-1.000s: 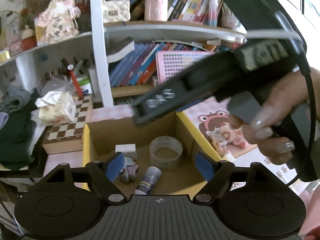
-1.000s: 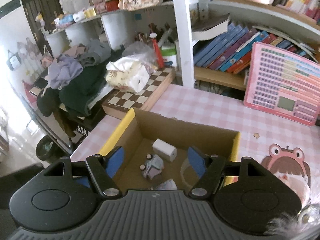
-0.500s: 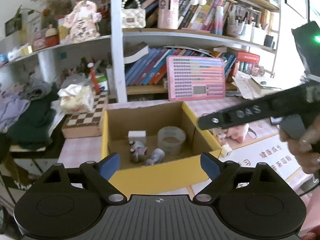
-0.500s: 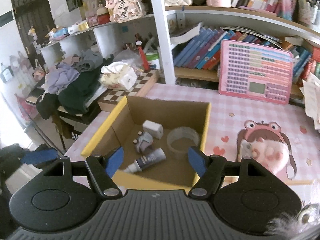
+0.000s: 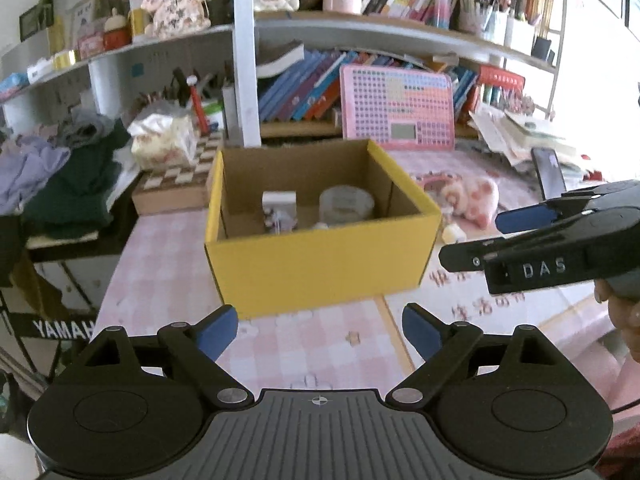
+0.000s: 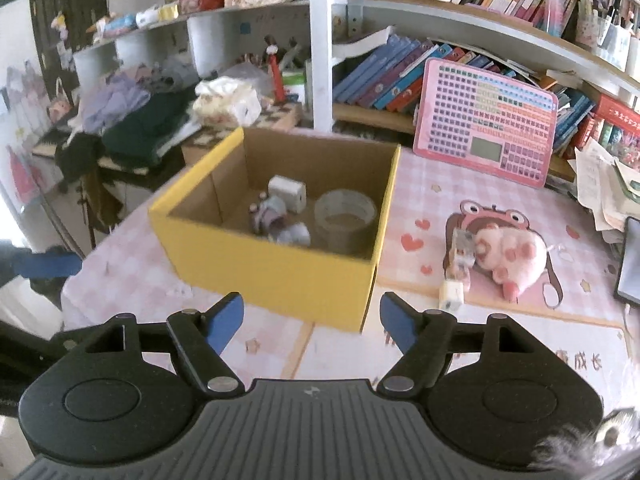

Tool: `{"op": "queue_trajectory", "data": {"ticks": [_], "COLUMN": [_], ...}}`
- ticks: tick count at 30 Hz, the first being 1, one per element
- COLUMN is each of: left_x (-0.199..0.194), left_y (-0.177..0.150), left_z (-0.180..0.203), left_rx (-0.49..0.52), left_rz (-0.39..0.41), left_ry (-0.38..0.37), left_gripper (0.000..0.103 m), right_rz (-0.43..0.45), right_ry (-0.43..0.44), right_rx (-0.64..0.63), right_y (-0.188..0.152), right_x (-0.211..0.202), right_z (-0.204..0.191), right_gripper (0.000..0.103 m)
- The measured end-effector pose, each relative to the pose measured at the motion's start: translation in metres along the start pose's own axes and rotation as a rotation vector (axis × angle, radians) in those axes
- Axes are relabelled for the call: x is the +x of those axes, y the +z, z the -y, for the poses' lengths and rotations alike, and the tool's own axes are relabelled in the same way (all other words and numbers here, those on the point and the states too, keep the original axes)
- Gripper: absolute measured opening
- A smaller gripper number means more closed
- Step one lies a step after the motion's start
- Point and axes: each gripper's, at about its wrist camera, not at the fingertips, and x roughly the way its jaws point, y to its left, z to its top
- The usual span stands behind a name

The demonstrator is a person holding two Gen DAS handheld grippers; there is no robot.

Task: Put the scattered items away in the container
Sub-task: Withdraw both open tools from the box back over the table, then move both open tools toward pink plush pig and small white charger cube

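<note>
Your left gripper [image 5: 319, 330] hangs over the pink checked surface [image 5: 168, 252] just in front of the yellow cardboard box [image 5: 320, 264], and its jaws stand wide apart with nothing between them; they have just been opening. Your right gripper [image 6: 312, 322] sits before the same box [image 6: 272, 276], nearer its right front corner, and its jaws too have just been opening, with only bare surface [image 6: 132, 280] showing in the gap.

The box is open at the top. Inside it you have a small white block [image 6: 287, 192] toward the back, a clear tape roll [image 6: 345, 216] against the right wall, a little purple-and-white toy [image 6: 269, 212] near the middle and a small tube or bottle [image 6: 296, 235] lying in front of it; the last two are blurred and hard to tell apart.

Outside the box, to its right, a pink plush toy [image 6: 510, 256] lies on a frog-patterned mat [image 6: 472, 210]. Touching the plush on its left is a small pale object [image 6: 462, 248], and just below that a small cream cube [image 6: 451, 294] rests on the surface. A pink keyboard toy [image 6: 484, 120] leans against the bookshelf [image 6: 460, 20] behind. A dark phone [image 6: 630, 264] lies at the far right edge.

From the left camera, your right gripper [image 5: 520, 218] shows in side view at the right, level with the box's right wall.
</note>
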Motion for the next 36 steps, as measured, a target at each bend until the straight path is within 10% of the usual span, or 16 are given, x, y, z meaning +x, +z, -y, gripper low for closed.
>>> {"op": "queue_trajectory", "data": {"ticks": [36], "left_x": [0.006], "left_y": [-0.061], "left_z": [0.03], "left_rx": [0.01], "left_rz": [-0.135], "left_ry": [-0.03], "left_gripper": [0.092], "right_rz": [-0.118], "right_ry": [-0.14], "right_rx": [0.041], "right_y": [-0.101], "right_x": [-0.013], "right_z": [-0.017], "right_gripper": [0.083]}}
